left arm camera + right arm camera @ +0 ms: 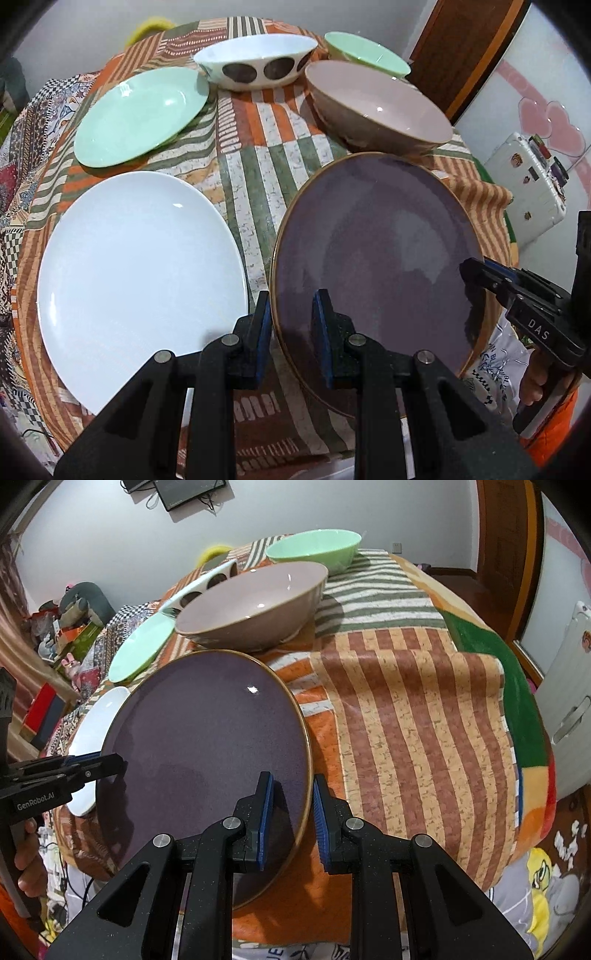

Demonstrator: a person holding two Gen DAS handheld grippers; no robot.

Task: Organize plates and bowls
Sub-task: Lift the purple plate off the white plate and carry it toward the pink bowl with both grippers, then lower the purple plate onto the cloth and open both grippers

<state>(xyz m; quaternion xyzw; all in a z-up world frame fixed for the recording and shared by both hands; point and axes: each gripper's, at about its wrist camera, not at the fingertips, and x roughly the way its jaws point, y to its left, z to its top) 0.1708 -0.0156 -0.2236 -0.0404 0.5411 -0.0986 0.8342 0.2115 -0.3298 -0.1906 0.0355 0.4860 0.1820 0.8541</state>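
White plate [140,273] flat on the tabletop [258,177], far left, nothing touching it. Green plate [140,114] behind it, white bowl with dark spots [255,59] behind that. Left claw [291,339] pinching the left rim of the purple plate [376,258], one pad under the rim, one on top. The plate sits just right of the white plate, tilted; whether it's clear of the cloth, can't tell. Right claw [291,819] pinching the opposite rim the same way, inner pad over the plate face, outer pad outside the edge. Pink-beige bowl [255,605] right behind the purple plate, green bowl [314,550] past it at the back. Striped cloth to the right of the plate is bare.
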